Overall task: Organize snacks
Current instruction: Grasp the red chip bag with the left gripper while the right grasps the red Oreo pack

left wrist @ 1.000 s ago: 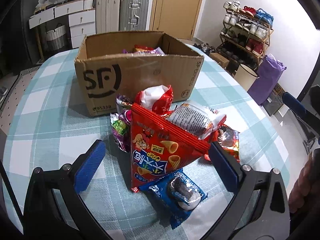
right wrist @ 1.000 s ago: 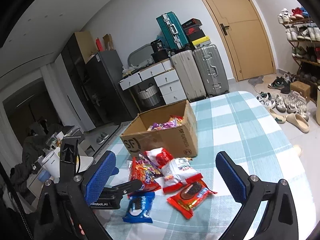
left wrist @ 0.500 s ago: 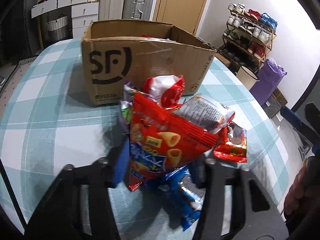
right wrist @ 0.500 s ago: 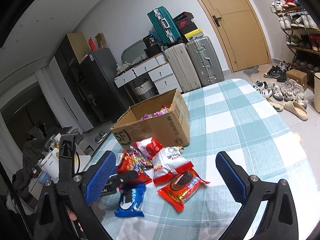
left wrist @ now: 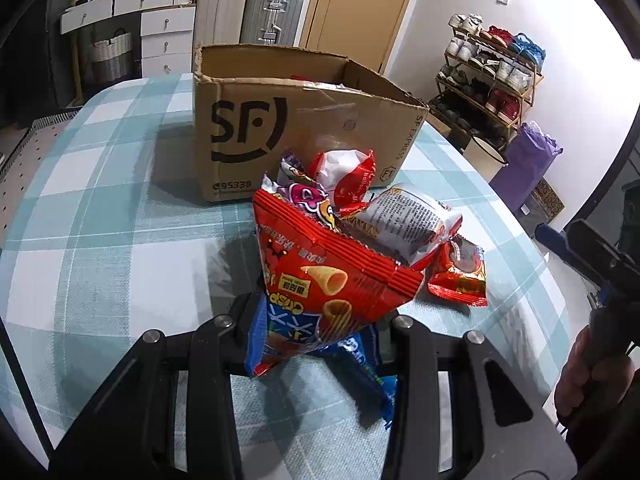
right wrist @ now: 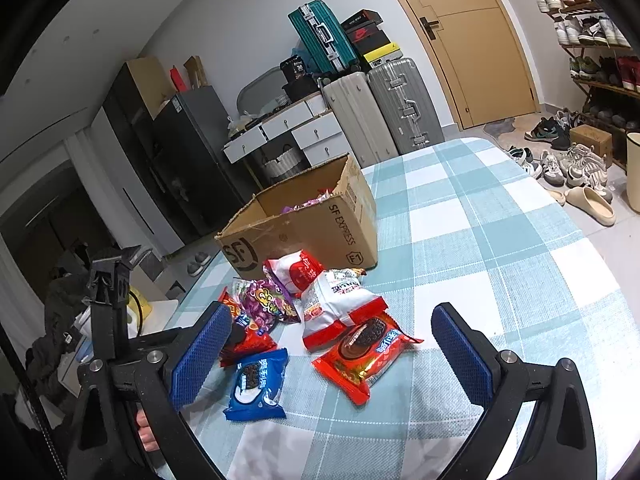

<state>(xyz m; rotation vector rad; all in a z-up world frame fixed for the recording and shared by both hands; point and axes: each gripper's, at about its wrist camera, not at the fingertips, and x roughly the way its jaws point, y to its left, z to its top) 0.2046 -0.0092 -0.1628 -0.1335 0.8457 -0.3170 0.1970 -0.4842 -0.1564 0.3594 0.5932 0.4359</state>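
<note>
My left gripper (left wrist: 316, 344) is shut on a red bag of cone crisps (left wrist: 332, 280) and holds it tilted just above the table. A blue cookie pack (left wrist: 368, 364) lies under it. Behind are a purple candy bag (left wrist: 304, 196), a red-and-white bag (left wrist: 344, 172), a white bag (left wrist: 408, 220) and a red cookie pack (left wrist: 460, 276). The open SF cardboard box (left wrist: 296, 124) stands behind the pile, with snacks inside. My right gripper (right wrist: 332, 356) is open above the table, over the blue cookie pack (right wrist: 256, 384) and red cookie pack (right wrist: 364, 356).
The round table has a teal checked cloth (right wrist: 500, 248). Its edge (left wrist: 560, 280) is near on the right. Suitcases (right wrist: 384, 108), drawers (right wrist: 296, 132) and a shoe rack (left wrist: 492, 76) stand beyond the table.
My left gripper closed on the red crisp bag and lifted it a little. My right gripper moved lower and closer to the snack pile, still open.
</note>
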